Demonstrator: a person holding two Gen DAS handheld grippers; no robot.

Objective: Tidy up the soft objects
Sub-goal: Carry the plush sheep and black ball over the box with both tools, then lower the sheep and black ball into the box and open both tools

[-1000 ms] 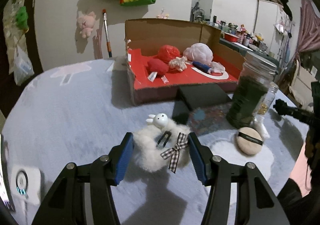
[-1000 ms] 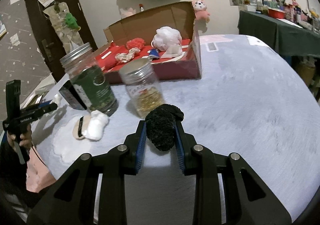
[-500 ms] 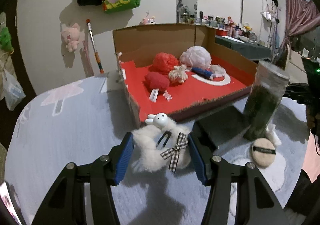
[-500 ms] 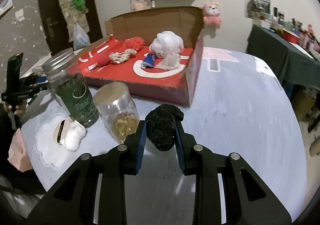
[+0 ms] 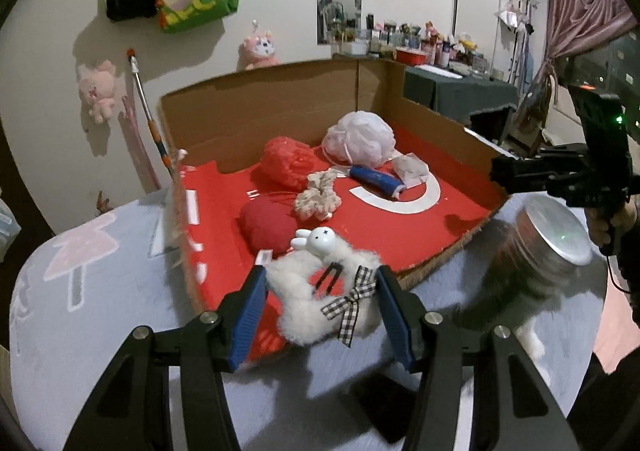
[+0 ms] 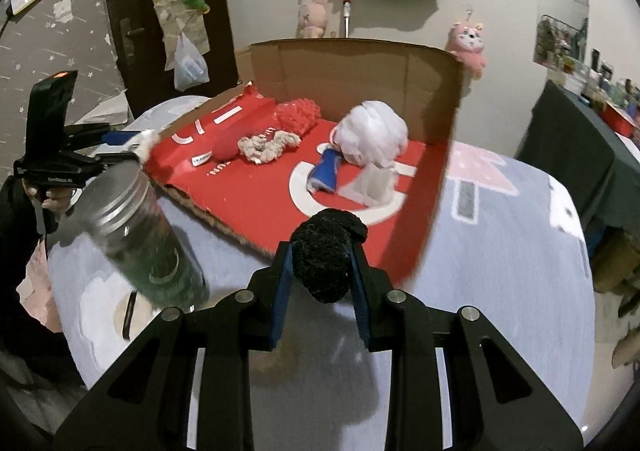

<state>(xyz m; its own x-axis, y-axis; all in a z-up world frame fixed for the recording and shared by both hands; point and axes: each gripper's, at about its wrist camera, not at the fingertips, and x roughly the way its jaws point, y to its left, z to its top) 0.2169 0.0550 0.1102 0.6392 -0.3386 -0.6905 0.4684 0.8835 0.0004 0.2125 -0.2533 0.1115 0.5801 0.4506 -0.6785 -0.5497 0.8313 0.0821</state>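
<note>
My left gripper [image 5: 320, 305] is shut on a white fluffy hair piece [image 5: 308, 303] with a rabbit head and a checked bow, held over the front edge of the cardboard box [image 5: 260, 107]. My right gripper [image 6: 322, 271] is shut on a black fuzzy scrunchie [image 6: 326, 251], held above the box's [image 6: 352, 71] near corner. On the red floor of the box lie a white bath pouf [image 5: 358, 139], a red pouf [image 5: 286, 161], a red ball [image 5: 266, 225], a cream braided scrunchie [image 5: 318, 199] and a blue roll [image 5: 376, 183].
A glass jar with a metal lid [image 6: 132, 235] stands left of the right gripper; it also shows in the left wrist view [image 5: 540, 247]. A powder puff [image 6: 128, 315] lies by it. The table has a grey-blue fleece cover [image 6: 500, 271]. Bags and plush toys hang on the wall.
Both grippers have moved forward and up toward the box, each carrying its object. The jar and powder puff have dropped back to the sides of the views.
</note>
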